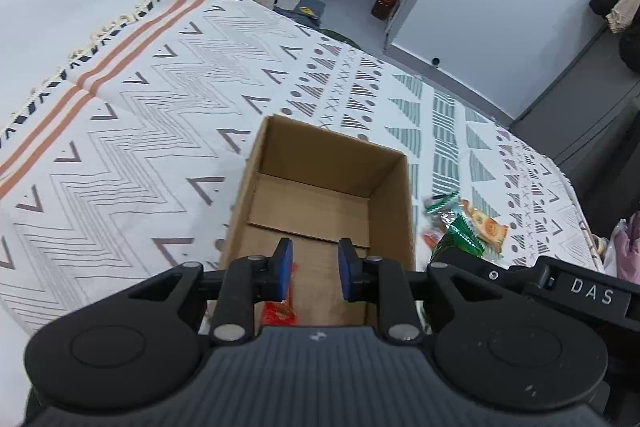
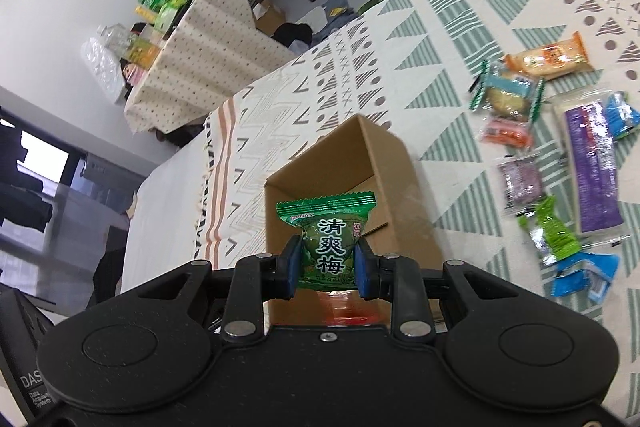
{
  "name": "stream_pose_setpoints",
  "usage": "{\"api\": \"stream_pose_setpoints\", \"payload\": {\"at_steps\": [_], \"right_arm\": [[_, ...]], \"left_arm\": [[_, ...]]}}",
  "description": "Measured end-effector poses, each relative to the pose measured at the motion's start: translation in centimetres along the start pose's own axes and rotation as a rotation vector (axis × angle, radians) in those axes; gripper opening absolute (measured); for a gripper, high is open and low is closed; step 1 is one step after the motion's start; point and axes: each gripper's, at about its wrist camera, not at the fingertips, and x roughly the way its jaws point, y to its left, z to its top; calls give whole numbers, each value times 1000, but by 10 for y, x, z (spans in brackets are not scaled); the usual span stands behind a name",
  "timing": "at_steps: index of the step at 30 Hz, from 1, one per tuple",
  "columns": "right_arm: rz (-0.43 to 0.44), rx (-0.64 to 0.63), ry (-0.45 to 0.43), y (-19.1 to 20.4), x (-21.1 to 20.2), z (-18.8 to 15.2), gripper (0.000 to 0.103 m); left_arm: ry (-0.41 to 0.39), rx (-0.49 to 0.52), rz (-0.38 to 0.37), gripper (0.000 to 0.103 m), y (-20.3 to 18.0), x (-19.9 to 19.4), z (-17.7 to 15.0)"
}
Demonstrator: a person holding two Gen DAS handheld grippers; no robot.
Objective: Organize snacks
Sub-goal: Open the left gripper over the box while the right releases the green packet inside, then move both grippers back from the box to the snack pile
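Landmark: open brown cardboard box sitting on the white cloth with grey chevron, triangle and green-stripe print.

Left gripper: black frame, blue pads, fingers parted a moderate gap, nothing between them. It hangs over the near end of the box, pointing into it. A small red-orange snack wrapper lies on the box floor at the near end, just below the left pad; mostly hidden by the gripper body. The rest of the box floor in sight is bare cardboard flaps.

Right gripper: fingers pinched on a green crimped-edge snack packet with white-and-dark Chinese lettering, pads on its two sides, packet upright and held above the near edge of the box. Something red shows blurred under the packet inside the box; can't tell what it is.

Loose snacks all lie on the cloth to the right of the box, well apart from it:
- orange packet, farthest
- clear packet with green ends and a pale biscuit
- small red-orange packet
- long purple bar wrapper
- small dark purple clear packet
- bright green twist wrapper
- blue packets, nearest

In the left wrist view a few of these show blurred beside the box's right wall, with the right gripper's black body in front.
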Motion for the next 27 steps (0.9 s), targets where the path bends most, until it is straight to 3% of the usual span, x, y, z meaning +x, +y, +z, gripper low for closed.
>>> {"api": "stream_pose_setpoints", "payload": {"at_steps": [2, 5, 9, 15, 21, 27], "right_arm": [[4, -9, 12, 4, 3, -1, 31], [-5, -27, 12, 6, 2, -4, 36], [-19, -24, -3, 2, -5, -3, 57], [-92, -11, -75, -20, -29, 2, 85], [-161, 15, -117, -48, -51, 8, 93], [-212, 34, -129, -74, -65, 8, 94]], "left_arm": [[0, -10, 11, 33, 4, -1, 2], [-5, -16, 24, 54, 7, -2, 3], [14, -16, 46, 77, 6, 0, 2], [43, -9, 43, 79, -3, 5, -5], [39, 33, 39, 86, -25, 6, -13], [55, 73, 21, 91, -49, 11, -23]]}}
